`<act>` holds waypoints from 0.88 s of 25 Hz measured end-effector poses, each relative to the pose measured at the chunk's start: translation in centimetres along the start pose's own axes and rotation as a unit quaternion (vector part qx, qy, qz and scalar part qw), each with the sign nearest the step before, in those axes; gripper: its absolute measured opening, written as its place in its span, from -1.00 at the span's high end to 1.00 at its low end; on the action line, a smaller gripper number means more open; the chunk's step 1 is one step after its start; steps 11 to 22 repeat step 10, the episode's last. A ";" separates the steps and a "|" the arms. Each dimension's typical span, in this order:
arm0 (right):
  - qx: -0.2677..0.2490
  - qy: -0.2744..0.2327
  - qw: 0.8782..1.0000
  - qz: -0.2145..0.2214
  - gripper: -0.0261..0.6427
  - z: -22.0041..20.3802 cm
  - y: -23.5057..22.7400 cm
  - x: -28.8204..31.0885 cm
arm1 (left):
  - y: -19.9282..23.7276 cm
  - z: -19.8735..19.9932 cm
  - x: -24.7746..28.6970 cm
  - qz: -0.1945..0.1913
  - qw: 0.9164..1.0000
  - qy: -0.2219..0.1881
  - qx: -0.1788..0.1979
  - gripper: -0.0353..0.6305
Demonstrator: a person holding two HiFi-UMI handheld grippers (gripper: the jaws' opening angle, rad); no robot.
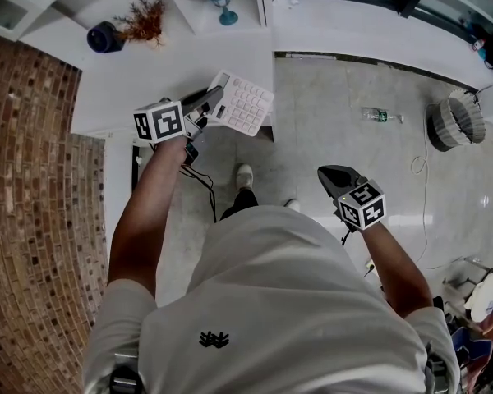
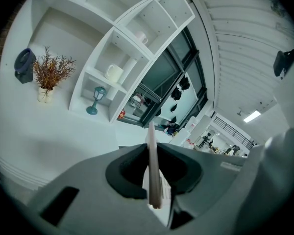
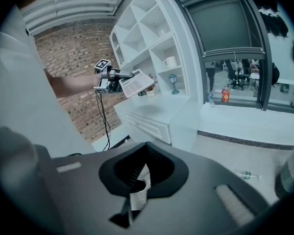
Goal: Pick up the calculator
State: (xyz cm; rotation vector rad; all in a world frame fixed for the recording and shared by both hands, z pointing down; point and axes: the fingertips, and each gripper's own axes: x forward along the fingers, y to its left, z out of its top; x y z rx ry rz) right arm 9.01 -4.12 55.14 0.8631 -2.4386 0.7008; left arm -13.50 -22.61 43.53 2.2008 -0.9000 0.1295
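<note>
The white calculator (image 1: pixel 245 103) is off the counter, tilted over the white cabinet's front edge, and my left gripper (image 1: pixel 216 103) is shut on its near side. In the left gripper view the calculator (image 2: pixel 153 170) shows edge-on as a thin pale slab pinched between the dark pads. The right gripper view catches the same calculator (image 3: pixel 138 83) held up in the left gripper (image 3: pixel 118 77) beside the shelves. Lower, over the floor to my right, my right gripper (image 1: pixel 327 175) is shut with nothing in it; its jaws (image 3: pixel 137 180) meet over bare floor.
The white cabinet counter (image 1: pixel 123 80) carries a dried-plant vase (image 1: pixel 145 19) and a dark blue pot (image 1: pixel 104 37). A teal goblet (image 1: pixel 223 6) stands in the shelf unit. A plastic bottle (image 1: pixel 380 116) and a woven basket (image 1: pixel 458 120) are on the floor. A brick wall (image 1: pixel 33 203) runs along the left.
</note>
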 end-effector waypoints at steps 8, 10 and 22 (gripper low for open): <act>-0.007 0.009 1.000 0.006 0.89 0.0 0.1 0.9 | 1.8 0.0 0.6 0.001 1.000 0.011 -0.003 0.71; -0.008 0.011 1.000 0.009 0.89 0.1 0.0 1.4 | 2.5 0.1 0.7 0.003 1.000 0.012 -0.005 0.71; -0.008 0.011 1.000 0.009 0.89 0.1 0.0 1.4 | 2.5 0.1 0.7 0.003 1.000 0.012 -0.005 0.71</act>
